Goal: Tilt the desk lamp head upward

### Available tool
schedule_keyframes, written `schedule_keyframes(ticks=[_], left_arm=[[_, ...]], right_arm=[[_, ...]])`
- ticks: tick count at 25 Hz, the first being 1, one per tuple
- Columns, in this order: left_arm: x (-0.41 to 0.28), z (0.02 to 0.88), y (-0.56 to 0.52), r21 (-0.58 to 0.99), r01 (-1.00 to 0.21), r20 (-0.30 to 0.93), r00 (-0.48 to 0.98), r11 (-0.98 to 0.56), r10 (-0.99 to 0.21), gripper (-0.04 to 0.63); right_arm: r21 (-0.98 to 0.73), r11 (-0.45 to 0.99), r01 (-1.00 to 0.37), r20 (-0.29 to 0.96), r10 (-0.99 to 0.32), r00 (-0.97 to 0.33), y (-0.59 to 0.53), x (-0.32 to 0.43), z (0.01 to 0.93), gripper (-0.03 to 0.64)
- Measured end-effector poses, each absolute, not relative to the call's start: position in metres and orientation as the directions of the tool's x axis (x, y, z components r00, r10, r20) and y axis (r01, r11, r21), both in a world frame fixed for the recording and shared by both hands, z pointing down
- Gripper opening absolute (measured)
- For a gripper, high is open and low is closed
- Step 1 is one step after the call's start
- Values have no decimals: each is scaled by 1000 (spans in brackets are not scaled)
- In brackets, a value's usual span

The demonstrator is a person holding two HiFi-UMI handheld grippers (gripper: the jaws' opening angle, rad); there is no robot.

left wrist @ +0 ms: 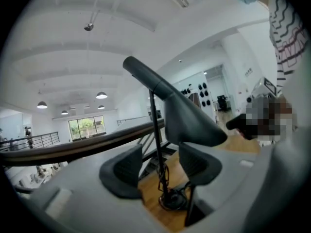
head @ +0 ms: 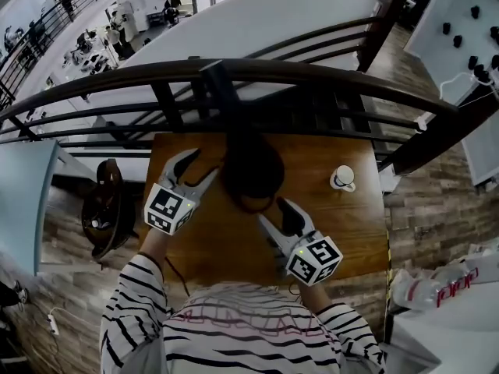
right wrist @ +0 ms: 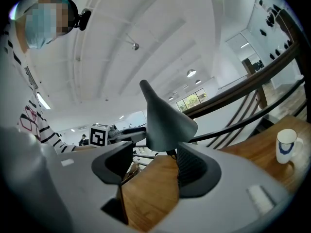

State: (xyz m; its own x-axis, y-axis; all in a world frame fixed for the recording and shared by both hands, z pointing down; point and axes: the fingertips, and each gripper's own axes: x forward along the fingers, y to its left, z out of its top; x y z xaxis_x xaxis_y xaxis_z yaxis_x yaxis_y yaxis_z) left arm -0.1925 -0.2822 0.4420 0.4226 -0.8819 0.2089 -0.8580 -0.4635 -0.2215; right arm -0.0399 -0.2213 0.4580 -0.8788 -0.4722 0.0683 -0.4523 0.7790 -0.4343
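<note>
The desk lamp stands on the wooden table (head: pixel 343 232). Its dark cone-shaped head (head: pixel 251 170) hangs over the table's middle. In the left gripper view the head (left wrist: pixel 189 120) sits just past the right jaw, with the thin stem (left wrist: pixel 154 125) and round base (left wrist: pixel 172 198) behind the gap. My left gripper (head: pixel 201 164) is to the left of the head, open and empty (left wrist: pixel 160 166). My right gripper (head: pixel 271 210) is below and to the right of the head, also open with nothing in it (right wrist: pixel 155 166). In the right gripper view the lamp head (right wrist: pixel 163 118) rises just beyond the jaws.
A white mug (head: pixel 343 179) (right wrist: pixel 285 144) stands at the table's right. A dark curved railing (head: pixel 312 72) runs right behind the table. A dark chair (head: pixel 105 209) is off the left edge, and a plastic bag (head: pixel 444 287) lies on a surface at the right.
</note>
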Motion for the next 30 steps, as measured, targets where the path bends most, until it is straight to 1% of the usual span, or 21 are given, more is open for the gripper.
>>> schedule_keyframes(ticks=[8,10,12,15,21,25,30], left_arm=[[-200,496,-324,-196,-782,279,534,-592,-798,229],[-201,509,-335,-177,-768,290,557,-616,-778,229],[-202,517,-347,-151,-753,285,587,-640,-758,229],[-206,526,-363,-114,-729,271,631,-675,-727,229],[-203,544,-384,-87,-681,251,692,-727,-677,226],[-195,551,-392,-77,-646,225,731,-760,-644,187],[-196,554,-398,-90,-637,212,739,-765,-640,149]], right_arm=[[-442,748,-494,105,-504,-857,-237,-61,467,281],[-439,742,-507,105,-518,-849,-241,-63,468,273],[-439,737,-514,99,-529,-843,-245,-65,468,266],[-440,734,-517,90,-537,-839,-251,-73,467,279],[-445,704,-554,105,-573,-813,-262,-79,474,285],[-452,687,-569,111,-589,-800,-266,-84,481,288],[-458,692,-558,98,-584,-806,-272,-91,482,290]])
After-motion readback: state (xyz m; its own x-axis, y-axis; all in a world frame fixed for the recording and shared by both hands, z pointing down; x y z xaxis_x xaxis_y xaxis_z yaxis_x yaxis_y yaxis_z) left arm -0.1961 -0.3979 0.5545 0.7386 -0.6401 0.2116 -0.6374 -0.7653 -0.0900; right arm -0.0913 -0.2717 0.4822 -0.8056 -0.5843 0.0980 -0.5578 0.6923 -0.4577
